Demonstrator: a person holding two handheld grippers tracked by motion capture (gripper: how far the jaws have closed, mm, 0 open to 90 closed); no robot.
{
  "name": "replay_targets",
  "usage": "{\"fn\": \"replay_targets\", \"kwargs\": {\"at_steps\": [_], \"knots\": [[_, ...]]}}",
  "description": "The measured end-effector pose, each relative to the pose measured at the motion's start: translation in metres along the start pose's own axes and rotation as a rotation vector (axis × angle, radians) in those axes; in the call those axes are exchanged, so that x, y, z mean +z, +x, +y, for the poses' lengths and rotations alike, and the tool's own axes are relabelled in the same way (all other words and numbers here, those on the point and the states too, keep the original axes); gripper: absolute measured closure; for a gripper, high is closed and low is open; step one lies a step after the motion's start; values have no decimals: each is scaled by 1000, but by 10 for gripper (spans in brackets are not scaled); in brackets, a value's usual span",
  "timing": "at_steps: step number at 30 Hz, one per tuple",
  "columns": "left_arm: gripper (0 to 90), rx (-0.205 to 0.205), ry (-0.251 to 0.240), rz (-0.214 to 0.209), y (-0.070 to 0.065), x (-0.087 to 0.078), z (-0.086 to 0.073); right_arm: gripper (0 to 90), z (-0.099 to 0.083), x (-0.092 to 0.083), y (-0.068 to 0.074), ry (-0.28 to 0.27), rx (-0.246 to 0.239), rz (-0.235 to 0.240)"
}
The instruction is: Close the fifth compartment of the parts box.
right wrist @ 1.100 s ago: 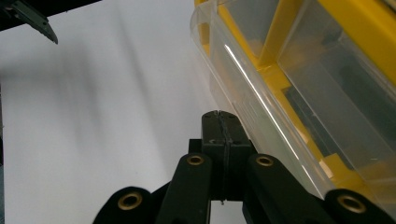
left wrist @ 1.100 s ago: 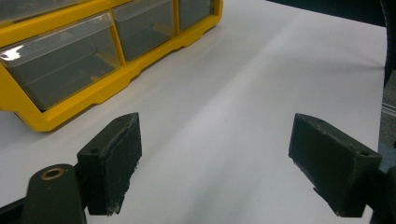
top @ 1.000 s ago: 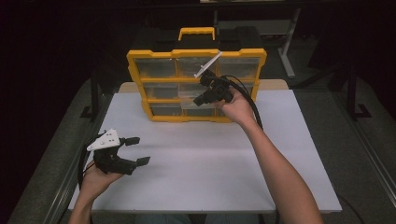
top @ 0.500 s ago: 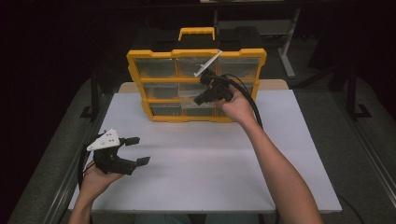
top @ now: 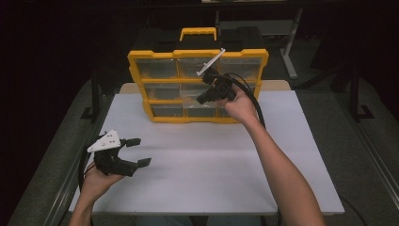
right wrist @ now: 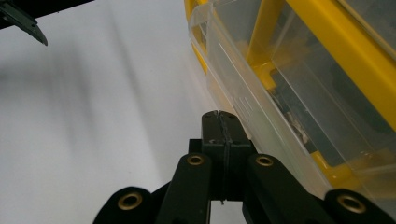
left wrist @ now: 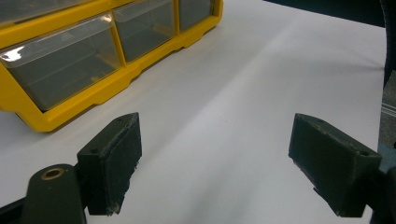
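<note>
White table (top: 202,179) takes most of the scene, with a yellow drawer organiser (top: 197,84) standing upright at its far edge, clear drawer fronts facing the person. Right gripper (top: 205,97) is held up against the middle row, jaws pressed together with nothing between them, tips touching or just beside a clear drawer (right wrist: 261,107) that looks pulled slightly out; probably nudging or hooking it, can't tell which. Left gripper (top: 135,151) rests low at the near left, jaws spread wide and empty, well apart from the organiser, likely parked on standby.
</note>
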State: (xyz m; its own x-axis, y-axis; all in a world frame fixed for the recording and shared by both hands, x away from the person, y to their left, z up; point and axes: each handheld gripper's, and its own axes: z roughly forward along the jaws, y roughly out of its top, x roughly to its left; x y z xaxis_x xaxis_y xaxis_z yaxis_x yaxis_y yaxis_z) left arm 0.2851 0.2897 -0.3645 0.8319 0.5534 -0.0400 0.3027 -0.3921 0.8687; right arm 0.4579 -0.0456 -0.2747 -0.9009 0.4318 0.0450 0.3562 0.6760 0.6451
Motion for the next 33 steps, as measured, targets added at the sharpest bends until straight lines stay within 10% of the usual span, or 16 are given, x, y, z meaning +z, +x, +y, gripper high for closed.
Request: {"fn": "replay_targets", "kwargs": {"at_steps": [33], "knots": [[174,-9,-2,-1,0,2,-1,888,2,-2,-15,-8,31,-89]]}}
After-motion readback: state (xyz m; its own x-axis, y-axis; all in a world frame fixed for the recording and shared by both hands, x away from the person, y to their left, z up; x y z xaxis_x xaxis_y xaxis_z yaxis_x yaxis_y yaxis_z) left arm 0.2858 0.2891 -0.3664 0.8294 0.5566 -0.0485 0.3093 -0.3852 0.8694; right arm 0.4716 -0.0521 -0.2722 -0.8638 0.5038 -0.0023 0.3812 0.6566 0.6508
